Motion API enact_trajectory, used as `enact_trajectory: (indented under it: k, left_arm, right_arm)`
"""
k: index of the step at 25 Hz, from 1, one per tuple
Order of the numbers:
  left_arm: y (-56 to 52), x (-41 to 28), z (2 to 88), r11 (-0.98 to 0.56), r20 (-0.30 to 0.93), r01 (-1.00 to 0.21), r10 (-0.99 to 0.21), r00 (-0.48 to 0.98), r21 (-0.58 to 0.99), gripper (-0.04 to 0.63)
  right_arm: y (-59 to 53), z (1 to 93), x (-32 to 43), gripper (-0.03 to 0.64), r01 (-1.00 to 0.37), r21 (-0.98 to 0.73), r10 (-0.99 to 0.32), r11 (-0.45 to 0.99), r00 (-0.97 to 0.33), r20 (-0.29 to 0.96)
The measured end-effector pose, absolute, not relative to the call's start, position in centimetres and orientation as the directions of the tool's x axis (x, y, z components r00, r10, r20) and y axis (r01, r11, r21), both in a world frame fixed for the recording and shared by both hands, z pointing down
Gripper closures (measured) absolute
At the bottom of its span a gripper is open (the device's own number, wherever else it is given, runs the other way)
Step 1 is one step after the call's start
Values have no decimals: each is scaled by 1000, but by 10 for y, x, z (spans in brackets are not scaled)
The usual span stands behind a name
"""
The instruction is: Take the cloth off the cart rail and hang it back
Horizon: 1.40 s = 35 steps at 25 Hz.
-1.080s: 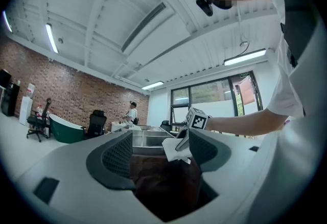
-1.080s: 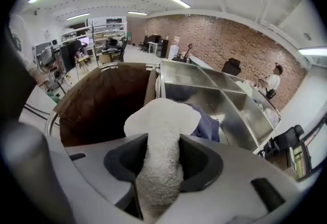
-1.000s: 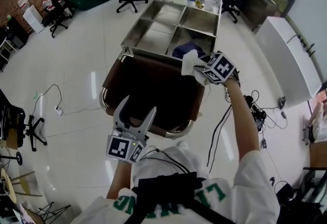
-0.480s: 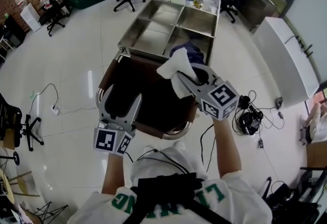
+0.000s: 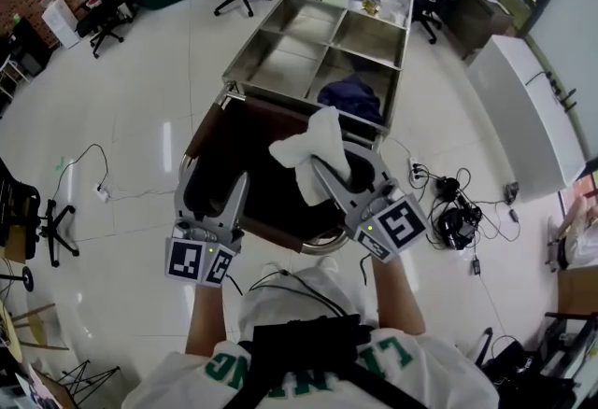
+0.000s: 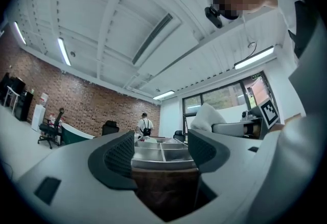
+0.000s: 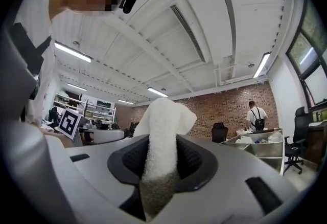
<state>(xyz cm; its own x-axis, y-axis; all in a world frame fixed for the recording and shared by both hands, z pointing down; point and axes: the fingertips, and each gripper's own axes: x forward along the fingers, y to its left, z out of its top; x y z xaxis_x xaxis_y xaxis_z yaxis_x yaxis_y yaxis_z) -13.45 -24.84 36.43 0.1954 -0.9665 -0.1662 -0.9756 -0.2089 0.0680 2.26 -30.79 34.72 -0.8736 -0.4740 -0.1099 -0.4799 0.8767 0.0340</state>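
Cloth (image 5: pixel 308 150) pinched by right gripper (image 5: pixel 333 170), left gripper (image 5: pixel 213 179) spread; perhaps blue fabric (image 5: pixel 350 99) in tray (image 5: pixel 372 69).

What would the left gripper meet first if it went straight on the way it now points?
Most likely the brown bag, seen between the open jaws of the left gripper, with the steel trays behind it. Height is unclear; it might pass just over.

white tee (image 5: pixel 447 362) w/ green print; blk harness (image 5: pixel 301 342)
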Motion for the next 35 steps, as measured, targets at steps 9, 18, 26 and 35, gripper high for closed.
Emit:
enact_trajectory:
  k: [9, 18, 26, 35]
  left_arm:
    - [-236, -150, 355, -149, -205, -987, -969, 134, 57, 288]
    - [-215, -189, 365, -36, -174, -996, -985, 21, 86, 290]
    - [-199, -210, 361, 27, -180, -993, -982, -48, 115, 298]
    - [-178, -240, 361, 89, -190, -989, -975, -112, 122, 298]
  right_arm:
    - [-318, 351, 11, 485, -494, 40, -489, 869, -867, -93]
    - [-399, 382, -92, 476, -372, 242, -419, 896, -889, 184]
    - [-499, 440, -210, 469, -269, 270, -368, 924, -815, 448]
    - [-536, 484, -240, 216, -249, 383, -448, 889, -638, 626]
